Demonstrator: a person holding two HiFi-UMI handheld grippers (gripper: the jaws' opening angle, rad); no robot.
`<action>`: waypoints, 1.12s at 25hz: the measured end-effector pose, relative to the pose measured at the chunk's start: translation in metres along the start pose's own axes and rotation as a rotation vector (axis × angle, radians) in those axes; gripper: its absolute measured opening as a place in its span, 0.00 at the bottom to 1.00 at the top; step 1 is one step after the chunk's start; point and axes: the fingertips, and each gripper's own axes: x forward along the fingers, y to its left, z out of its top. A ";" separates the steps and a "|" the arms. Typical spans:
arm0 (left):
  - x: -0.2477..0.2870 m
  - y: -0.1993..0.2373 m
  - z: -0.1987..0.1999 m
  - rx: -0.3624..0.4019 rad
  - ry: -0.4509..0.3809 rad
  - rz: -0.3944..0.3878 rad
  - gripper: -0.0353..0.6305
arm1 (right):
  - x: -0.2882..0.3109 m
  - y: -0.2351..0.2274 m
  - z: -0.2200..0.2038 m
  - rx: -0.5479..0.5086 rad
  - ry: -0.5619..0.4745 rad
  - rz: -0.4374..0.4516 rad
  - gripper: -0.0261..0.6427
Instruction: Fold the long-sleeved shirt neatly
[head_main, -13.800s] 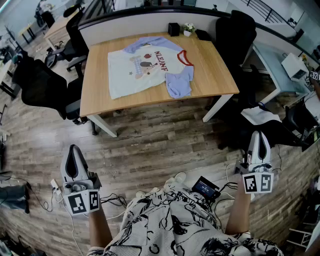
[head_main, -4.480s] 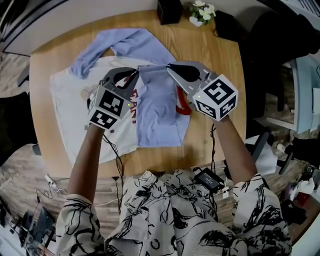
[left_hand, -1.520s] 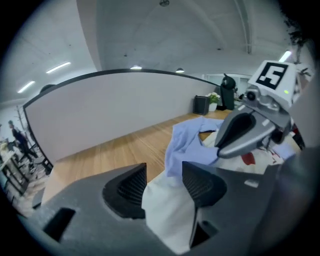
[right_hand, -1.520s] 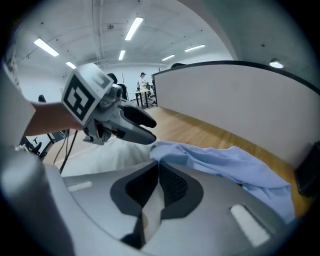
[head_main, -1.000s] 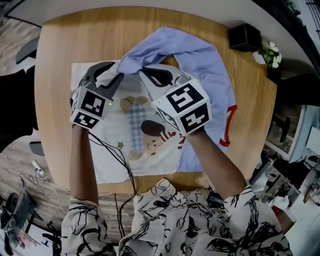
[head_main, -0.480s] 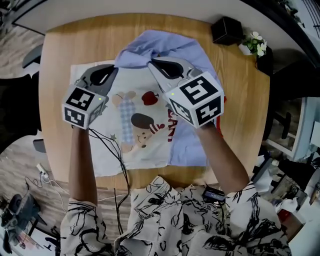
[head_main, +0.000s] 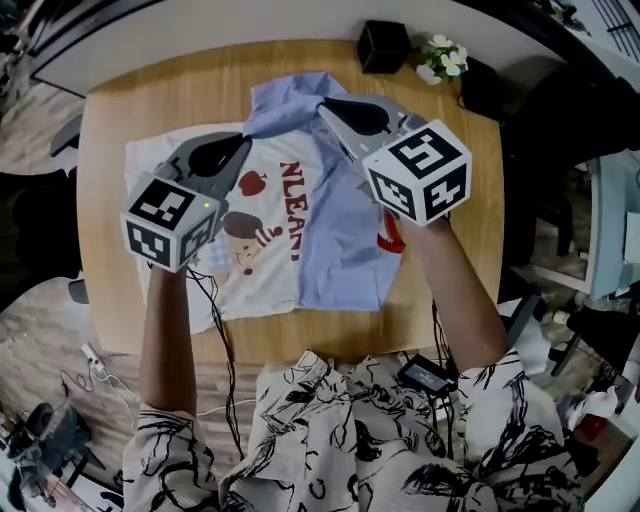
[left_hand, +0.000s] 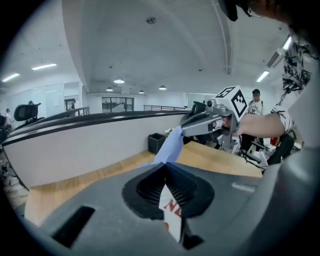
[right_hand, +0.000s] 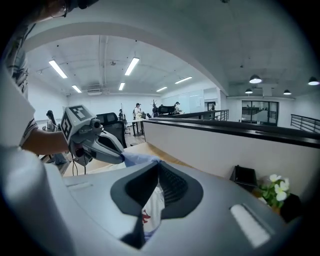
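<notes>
ITEM: long-sleeved shirt (head_main: 285, 215) on counter (head_main: 450, 240), far part held up | TONGS: left tongs (head_main: 243, 146), right tongs (head_main: 327, 104) both clenched on its fabric | HANDLING: likely light, limp, sags; pinch edge at two spread points.

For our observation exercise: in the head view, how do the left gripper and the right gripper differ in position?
The left gripper hangs over the long-sleeved shirt's white printed front; the right gripper hangs over its blue sleeve. The right gripper reaches farther across the table, nearer the black box, than the left gripper. Both are shut on shirt fabric.
</notes>
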 end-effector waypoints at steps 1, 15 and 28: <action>0.004 -0.016 0.006 -0.007 -0.009 -0.009 0.06 | -0.016 -0.004 0.000 -0.003 -0.009 -0.007 0.07; -0.009 -0.168 0.041 0.021 -0.066 -0.092 0.06 | -0.182 0.019 -0.016 -0.031 -0.079 0.005 0.07; -0.025 -0.267 -0.136 0.063 0.259 0.001 0.07 | -0.217 0.138 -0.187 -0.023 0.083 0.134 0.07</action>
